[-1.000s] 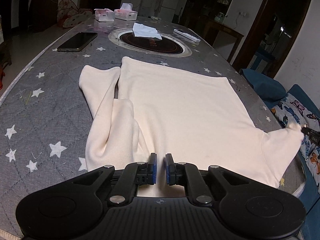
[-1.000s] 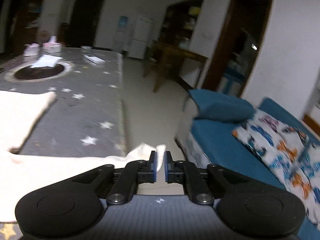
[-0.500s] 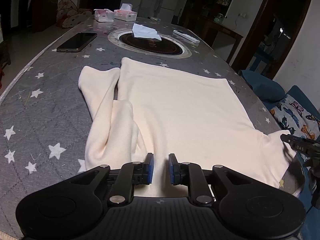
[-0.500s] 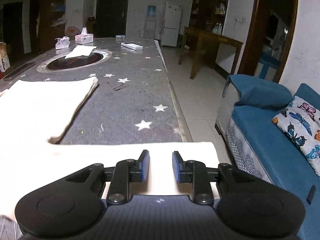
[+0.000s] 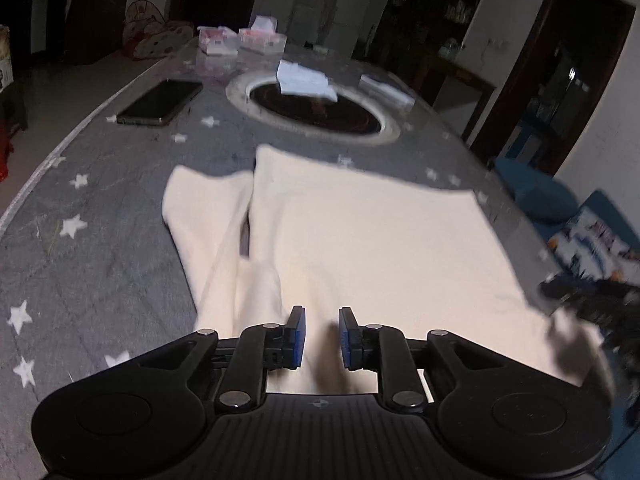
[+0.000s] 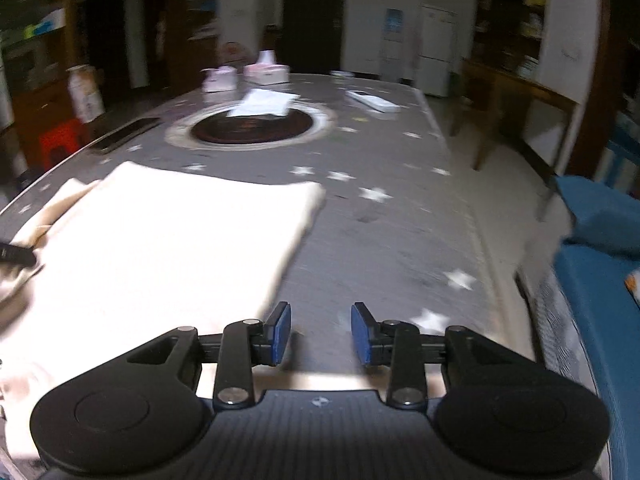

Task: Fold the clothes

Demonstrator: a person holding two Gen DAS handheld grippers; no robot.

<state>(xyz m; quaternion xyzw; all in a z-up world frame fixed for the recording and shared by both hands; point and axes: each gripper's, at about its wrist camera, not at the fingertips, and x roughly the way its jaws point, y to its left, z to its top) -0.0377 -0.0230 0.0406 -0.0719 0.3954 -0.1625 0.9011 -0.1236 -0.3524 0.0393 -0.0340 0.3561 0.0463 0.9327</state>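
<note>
Star-print table [image 5: 92,248]: cream garment [image 5: 372,240] flat, long axis running away; both grippers' fingers parted.

Left wrist view: low over the near edge of the star-print table [image 5: 100,248], close above the cream garment [image 5: 360,240], facing down the table's length toward the round inset hob [image 5: 316,114], phone [image 5: 160,102] and far fridge [image 5: 344,12]. Left gripper [image 5: 321,338] at bottom of frame, right gripper [image 5: 592,300] blurred at the right edge.

Right wrist view: same near edge, further right, over bare tablecloth [image 6: 400,208] beside the garment [image 6: 160,248], facing the same way, angled slightly leftward. Right gripper [image 6: 321,334] at bottom.

Shared: garment, hob [image 6: 252,124], tissue boxes [image 6: 266,72], fridge [image 6: 436,56], blue sofa [image 6: 600,280].
</note>
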